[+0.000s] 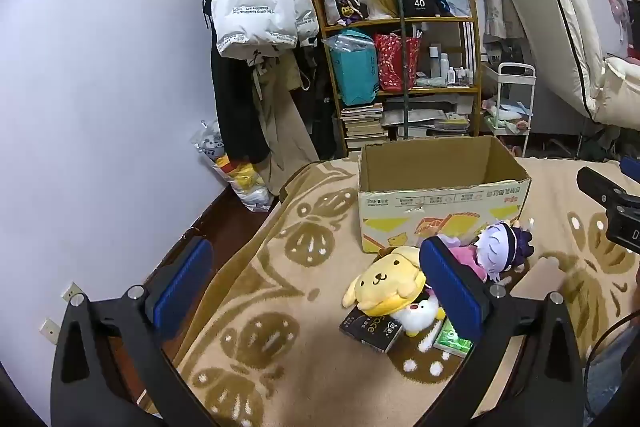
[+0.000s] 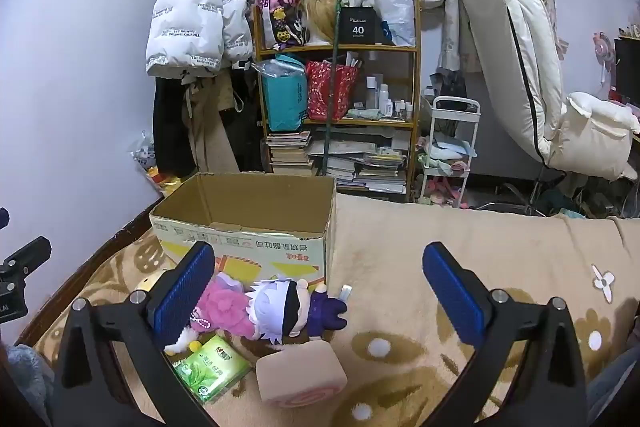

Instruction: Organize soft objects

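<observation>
- Plush toys lie in a small heap on the patterned beige blanket (image 2: 460, 247), right against the front wall of the open cardboard box (image 2: 244, 227).
- Yellow dog plush (image 1: 386, 285) sits at the left of the heap, resting partly on a black packet (image 1: 370, 331), with a small white plush (image 1: 418, 315) tucked just under it.
- White-haired doll in purple (image 2: 288, 311) lies on its side, touching a pink plush (image 2: 226, 309) beside it.
- Green tissue pack (image 2: 212, 367) and a pale cushion-like block (image 2: 300, 375) lie just in front of the dolls.
- Left gripper (image 1: 316, 291) hangs above the blanket with its blue pads spread wide, nothing between them; its right finger overlaps the heap in the left wrist view.
- Right gripper (image 2: 320, 293) is likewise spread wide and holds nothing, the doll lying between its fingers in the right wrist view.
- Behind the box, a wooden shelf (image 2: 340, 47) holds bags, bottles and stacked books, a white puffer jacket (image 2: 196, 15) hangs to its left, and a cream chair (image 2: 528, 39) stands at right.
</observation>
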Tool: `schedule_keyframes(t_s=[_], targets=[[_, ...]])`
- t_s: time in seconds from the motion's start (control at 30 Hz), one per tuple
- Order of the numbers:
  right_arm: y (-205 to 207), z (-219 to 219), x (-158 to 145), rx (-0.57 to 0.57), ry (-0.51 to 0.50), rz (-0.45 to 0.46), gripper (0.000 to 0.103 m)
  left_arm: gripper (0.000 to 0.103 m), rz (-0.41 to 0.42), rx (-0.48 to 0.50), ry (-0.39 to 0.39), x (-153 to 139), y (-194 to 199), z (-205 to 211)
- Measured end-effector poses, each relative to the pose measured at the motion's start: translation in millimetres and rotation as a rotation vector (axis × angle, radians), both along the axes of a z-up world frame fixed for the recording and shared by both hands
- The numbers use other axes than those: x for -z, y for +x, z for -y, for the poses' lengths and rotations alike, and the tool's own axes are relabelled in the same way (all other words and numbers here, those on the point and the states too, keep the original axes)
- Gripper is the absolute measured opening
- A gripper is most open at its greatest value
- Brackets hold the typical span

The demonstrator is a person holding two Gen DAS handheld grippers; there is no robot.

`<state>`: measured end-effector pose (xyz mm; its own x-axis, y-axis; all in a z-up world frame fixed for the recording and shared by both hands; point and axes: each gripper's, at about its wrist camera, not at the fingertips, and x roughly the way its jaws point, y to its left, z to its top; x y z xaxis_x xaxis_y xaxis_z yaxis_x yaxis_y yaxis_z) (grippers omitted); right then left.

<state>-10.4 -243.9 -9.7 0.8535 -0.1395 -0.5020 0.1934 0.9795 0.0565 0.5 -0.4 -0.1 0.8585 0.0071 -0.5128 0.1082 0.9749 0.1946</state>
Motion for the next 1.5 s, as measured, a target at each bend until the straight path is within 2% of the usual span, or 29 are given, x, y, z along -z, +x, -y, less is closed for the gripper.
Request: schedule_keyframes(t_s=[0.5, 1.5], targets=[[0, 2, 3, 0.009, 0.000, 0.011, 0.103, 0.102, -0.001, 0.007, -0.008, 10, 3, 8], [2, 4, -1, 0.005, -0.005, 0.001, 0.103, 0.102, -0.002, 0.011, -0.005, 3, -1, 6]])
